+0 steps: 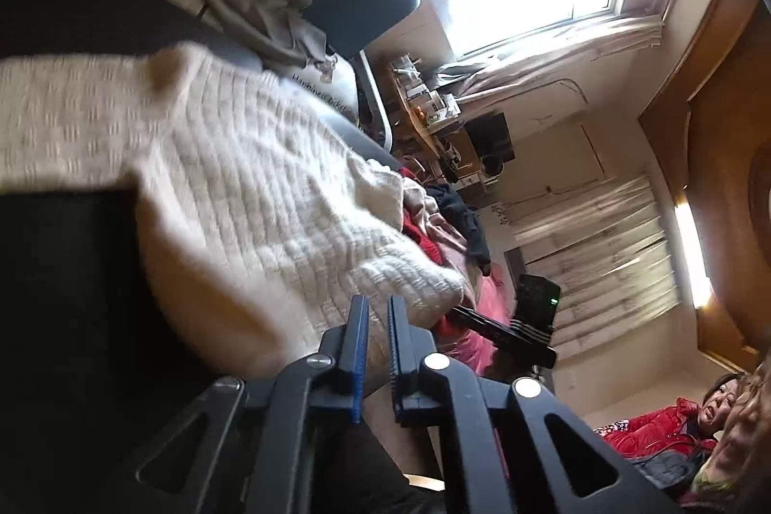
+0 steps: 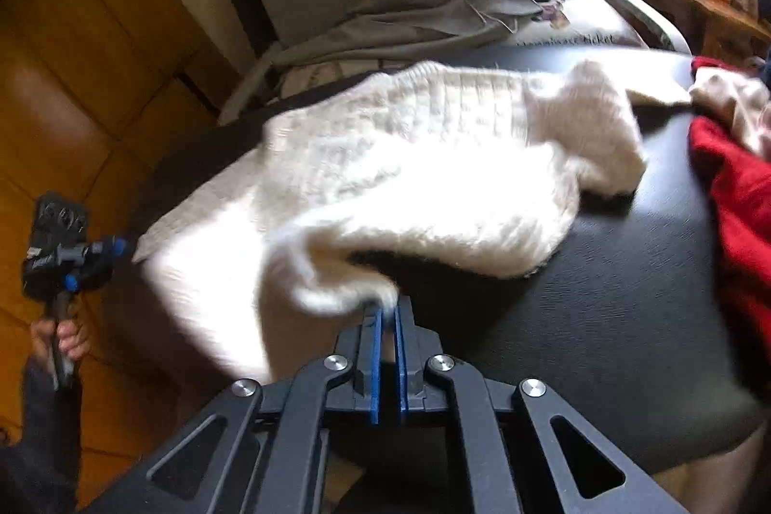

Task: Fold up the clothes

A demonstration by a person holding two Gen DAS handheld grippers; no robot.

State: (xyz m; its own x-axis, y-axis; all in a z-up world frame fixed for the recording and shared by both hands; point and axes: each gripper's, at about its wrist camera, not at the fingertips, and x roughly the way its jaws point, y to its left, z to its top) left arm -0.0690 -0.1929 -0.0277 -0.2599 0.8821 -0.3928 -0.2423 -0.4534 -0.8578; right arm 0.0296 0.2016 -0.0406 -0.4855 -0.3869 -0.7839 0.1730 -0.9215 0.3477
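My right hand-held gripper (image 2: 385, 314) pinches the white sweater (image 2: 409, 157) hem at its tips; my left hand-held gripper (image 1: 378, 307) clamps another edge, sweater ahead.

A cream knitted sweater (image 2: 424, 157) lies spread and rumpled across the black padded bench (image 2: 626, 273), its near hem lifted off the surface at two points and sagging between them; a bunched sleeve lies toward the red clothes (image 2: 737, 196) heaped at the bench's right edge
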